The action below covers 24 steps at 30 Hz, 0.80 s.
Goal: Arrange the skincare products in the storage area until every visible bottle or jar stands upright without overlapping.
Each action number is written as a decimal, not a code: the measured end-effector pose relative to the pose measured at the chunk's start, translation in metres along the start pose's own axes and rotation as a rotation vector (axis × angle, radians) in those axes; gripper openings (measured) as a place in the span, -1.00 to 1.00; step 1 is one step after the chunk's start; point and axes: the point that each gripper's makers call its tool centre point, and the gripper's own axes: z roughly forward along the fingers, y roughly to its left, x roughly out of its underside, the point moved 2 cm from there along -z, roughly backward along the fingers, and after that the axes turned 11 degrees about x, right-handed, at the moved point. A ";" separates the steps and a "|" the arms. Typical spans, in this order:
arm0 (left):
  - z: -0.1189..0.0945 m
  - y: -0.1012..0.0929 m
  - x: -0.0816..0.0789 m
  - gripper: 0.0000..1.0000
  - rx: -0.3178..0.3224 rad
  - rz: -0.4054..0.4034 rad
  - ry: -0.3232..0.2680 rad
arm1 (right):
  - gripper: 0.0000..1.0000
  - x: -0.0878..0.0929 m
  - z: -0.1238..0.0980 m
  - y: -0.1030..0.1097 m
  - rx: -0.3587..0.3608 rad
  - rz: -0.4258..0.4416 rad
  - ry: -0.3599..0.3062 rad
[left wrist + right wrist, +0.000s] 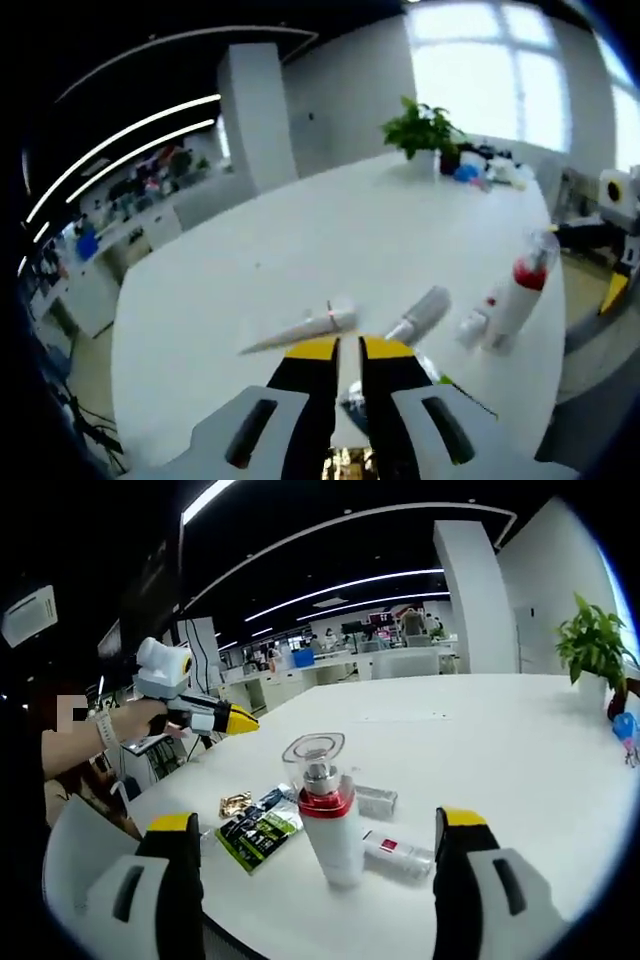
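Left gripper: bottom centre of the left gripper view, yellow-tipped jaws clenched together, only a thin slit between, nothing grasped; seen again at upper left of the right gripper view, held in a person's hand, raised off the desk.
Just past the left tips: two tubes lying flat on the white desk — a tapered tube with a red band, and a grey tube angled up to the right; labels too blurred to read.
Under the left jaws: a dark packet, mostly hidden by the gripper body.
Right of the left view: spray bottle with red collar and clear cap, standing upright; a small white item beside its base, hard to make out.
Right gripper: released, jaws spread wide at bottom left and bottom right of the right gripper view, both cut off by the frame edge.
Between the right jaws: the spray bottle, upright, not touched by either jaw.
Behind and beside the bottle: small boxed tube lying flat, partly hidden; dark sachets; a small gold packet.
Far edge: potted plant, cut off at right edge of the right gripper view.
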 end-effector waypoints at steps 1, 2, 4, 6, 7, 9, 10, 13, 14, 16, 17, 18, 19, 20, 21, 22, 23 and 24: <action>0.002 0.000 0.000 -0.81 0.002 -0.005 0.002 | 0.96 0.000 0.000 0.000 0.002 -0.001 0.000; 0.006 0.001 -0.001 -0.77 0.007 -0.020 0.005 | 0.96 0.000 0.000 -0.001 0.008 -0.003 0.002; 0.013 0.001 0.000 -0.63 0.016 -0.044 0.015 | 0.96 0.000 0.000 -0.002 0.014 -0.003 0.002; 0.019 0.001 0.000 -0.56 0.024 -0.074 0.019 | 0.96 0.000 0.000 -0.002 0.015 0.001 0.000; 0.021 0.001 0.000 -0.57 0.025 -0.079 0.019 | 0.96 0.000 0.000 -0.002 0.016 0.001 -0.001; 0.028 0.000 0.002 -0.52 0.039 -0.121 0.028 | 0.96 0.000 0.000 -0.003 0.019 -0.004 -0.003; 0.032 0.001 0.003 -0.48 0.050 -0.138 0.034 | 0.95 0.000 0.000 -0.002 0.019 -0.006 -0.004; 0.043 0.012 0.004 -0.42 0.063 -0.156 0.044 | 0.95 -0.001 0.000 -0.002 0.019 -0.007 -0.007; 0.043 0.007 0.006 -0.41 0.061 -0.160 0.053 | 0.95 -0.001 -0.001 -0.003 0.022 -0.004 -0.009; 0.048 0.010 0.008 -0.39 0.058 -0.178 0.065 | 0.95 -0.002 -0.001 -0.005 0.030 -0.004 -0.016; 0.052 0.012 0.009 -0.37 0.057 -0.207 0.065 | 0.95 -0.003 -0.001 -0.005 0.032 -0.002 -0.018; 0.054 0.012 0.008 -0.34 0.060 -0.227 0.060 | 0.95 -0.003 -0.001 -0.005 0.034 -0.001 -0.019; 0.057 0.011 0.008 -0.31 0.068 -0.242 0.057 | 0.95 -0.003 -0.001 -0.005 0.036 -0.005 -0.020; 0.061 0.010 0.009 -0.29 0.073 -0.254 0.058 | 0.95 -0.003 -0.001 -0.005 0.036 -0.013 -0.019; 0.064 0.010 0.009 -0.28 0.073 -0.252 0.063 | 0.95 -0.002 -0.001 -0.004 0.036 -0.018 -0.016; 0.068 0.014 0.010 -0.27 0.067 -0.254 0.073 | 0.95 -0.002 -0.001 -0.005 0.039 -0.025 -0.013; 0.072 0.016 0.011 -0.25 0.060 -0.253 0.082 | 0.95 -0.002 -0.001 -0.005 0.041 -0.028 -0.014; 0.075 0.015 0.011 -0.24 0.058 -0.257 0.088 | 0.95 -0.002 -0.001 -0.006 0.044 -0.027 -0.015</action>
